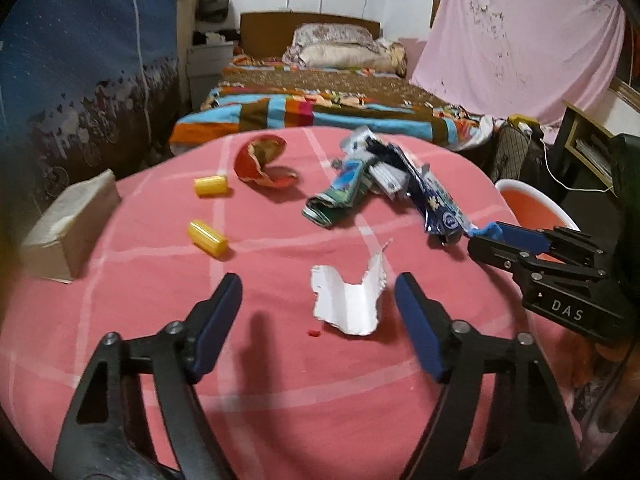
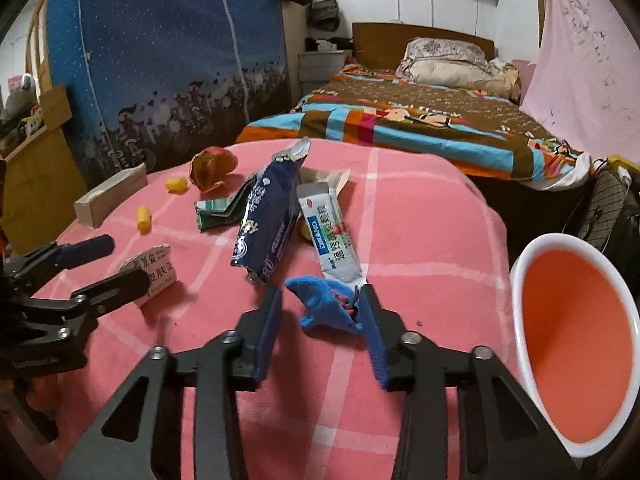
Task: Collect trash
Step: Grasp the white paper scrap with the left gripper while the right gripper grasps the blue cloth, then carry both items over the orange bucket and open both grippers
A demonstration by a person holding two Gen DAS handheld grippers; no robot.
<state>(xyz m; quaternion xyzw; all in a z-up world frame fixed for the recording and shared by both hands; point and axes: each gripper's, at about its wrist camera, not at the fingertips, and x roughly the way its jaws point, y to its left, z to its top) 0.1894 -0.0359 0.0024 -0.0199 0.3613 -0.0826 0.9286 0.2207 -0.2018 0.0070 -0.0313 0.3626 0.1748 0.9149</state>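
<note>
Trash lies on a table under a pink checked cloth (image 1: 280,380). My left gripper (image 1: 320,312) is open, its fingers on either side of a torn white paper scrap (image 1: 348,304), also seen in the right wrist view (image 2: 158,270). My right gripper (image 2: 320,312) is open around a crumpled blue scrap (image 2: 324,304); the gripper shows in the left wrist view (image 1: 496,236). Beyond lie a dark blue wrapper (image 2: 264,224), a white sachet (image 2: 332,236), a green packet (image 1: 336,200), a red fruit peel (image 1: 262,162) and two yellow capsules (image 1: 206,236).
A white bin with an orange inside (image 2: 576,340) stands off the table's right edge. A tissue box (image 1: 68,224) sits at the table's left edge. A bed (image 1: 320,96) is behind the table, a blue wardrobe cover (image 2: 160,60) to the left.
</note>
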